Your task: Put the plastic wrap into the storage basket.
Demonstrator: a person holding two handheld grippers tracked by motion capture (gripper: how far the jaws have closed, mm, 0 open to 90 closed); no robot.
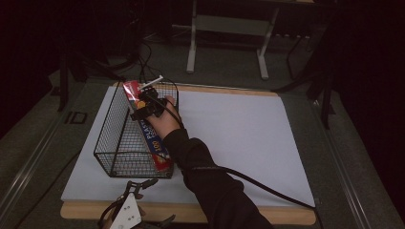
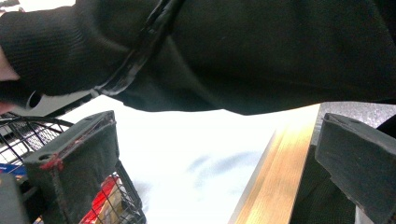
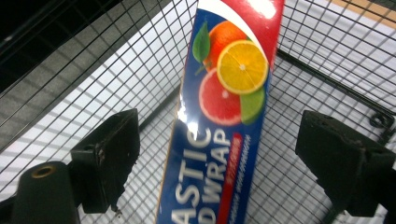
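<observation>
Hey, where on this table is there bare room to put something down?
The white table mat lies bare from the black wire basket across to its right edge, apart from the sleeve and cable. It is crowded inside the basket, where the blue plastic wrap box leans under the right gripper.

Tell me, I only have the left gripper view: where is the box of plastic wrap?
Observer: The box lies slanted inside the wire basket, one end sticking above the far rim.
Operator: Are the right tongs clamped on it?
Observer: No. The right tongs stand open, a gap on each side of the box.
Operator: And my left tongs?
Observer: The left tongs sit at the table's near edge, just short of the basket.
</observation>
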